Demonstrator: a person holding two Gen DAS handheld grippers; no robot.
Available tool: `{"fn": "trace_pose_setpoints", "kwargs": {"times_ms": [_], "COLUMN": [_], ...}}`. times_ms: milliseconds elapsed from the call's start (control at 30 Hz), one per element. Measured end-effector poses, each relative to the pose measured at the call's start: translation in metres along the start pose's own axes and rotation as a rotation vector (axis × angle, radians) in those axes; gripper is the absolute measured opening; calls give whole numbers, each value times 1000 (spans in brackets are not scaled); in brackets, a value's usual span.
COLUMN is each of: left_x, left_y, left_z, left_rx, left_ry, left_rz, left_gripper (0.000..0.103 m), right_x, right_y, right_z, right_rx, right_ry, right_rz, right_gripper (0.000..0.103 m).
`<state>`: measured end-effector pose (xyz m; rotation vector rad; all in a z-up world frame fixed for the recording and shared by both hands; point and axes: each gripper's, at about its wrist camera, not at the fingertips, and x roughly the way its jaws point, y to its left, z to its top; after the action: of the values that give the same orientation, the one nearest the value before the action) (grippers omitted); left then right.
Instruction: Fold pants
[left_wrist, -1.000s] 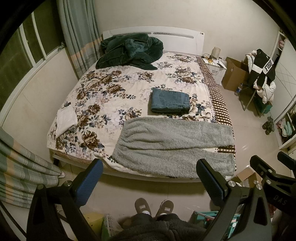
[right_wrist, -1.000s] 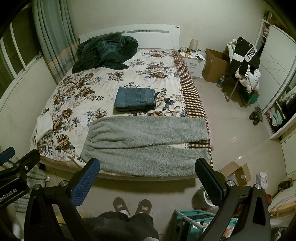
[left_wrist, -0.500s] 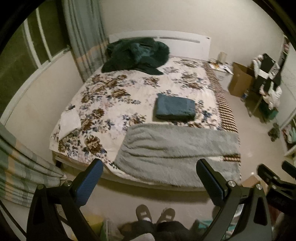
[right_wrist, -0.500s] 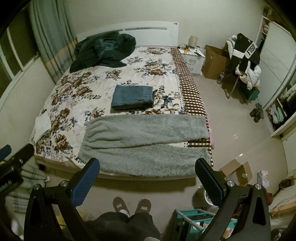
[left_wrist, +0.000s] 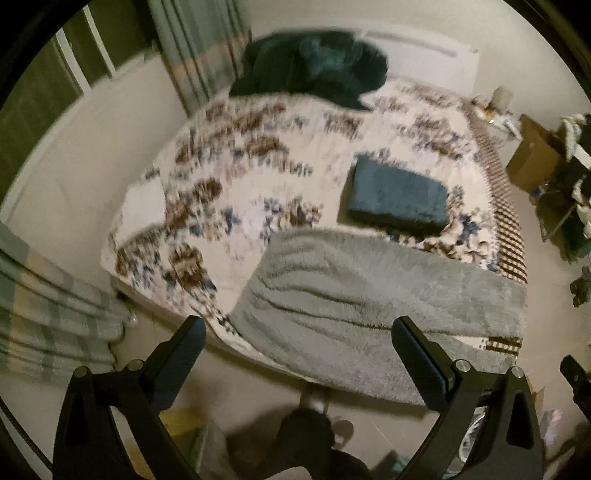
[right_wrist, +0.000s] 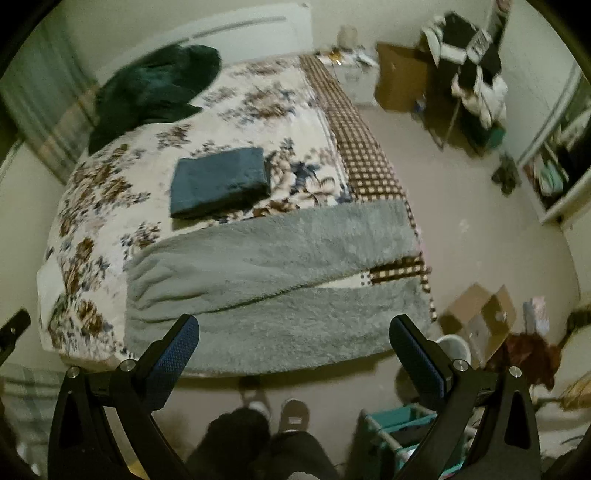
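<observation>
overhead, both grippers hang above the foot of the bed, nothing gripped.

the left gripper (left_wrist: 297, 354) and the right gripper (right_wrist: 293, 350) each have their jaws spread wide, holding nothing. the fluffy grey fleece pants (right_wrist: 273, 273) lie flat across the near end of the floral bedspread (right_wrist: 110, 192), legs stretching toward the checkered edge. just beyond them sits a folded dark blue garment (right_wrist: 219, 181); a dark green jacket (left_wrist: 314, 66) is heaped by the headboard. both views are motion-blurred.
</observation>
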<state>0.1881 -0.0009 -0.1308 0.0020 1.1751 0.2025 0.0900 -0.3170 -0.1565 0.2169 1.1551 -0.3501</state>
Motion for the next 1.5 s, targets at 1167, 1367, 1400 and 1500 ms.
{"fn": "trace_pose_setpoints", "kwargs": {"times_ms": [1167,1367,1400,1500], "left_x": [530,462,448,409], "left_y": [10,22,24,34], "left_z": [139,117,111,94], "left_rx": [-598,-529,-522,-515], "left_ry": [573,397,376,315], "left_rz": [16,-57,-68,-104], "left_gripper": [7,5,5,5], "right_x": [602,563,551,512], "right_y": [-84,-87,-86,-88], "right_z": [191,189,188,178], "right_rx": [674,612,596,558], "right_ry": [488,390,370,320], "right_rz": [-162,-125,-113,-78], "right_gripper": [62,11,11,11]}}
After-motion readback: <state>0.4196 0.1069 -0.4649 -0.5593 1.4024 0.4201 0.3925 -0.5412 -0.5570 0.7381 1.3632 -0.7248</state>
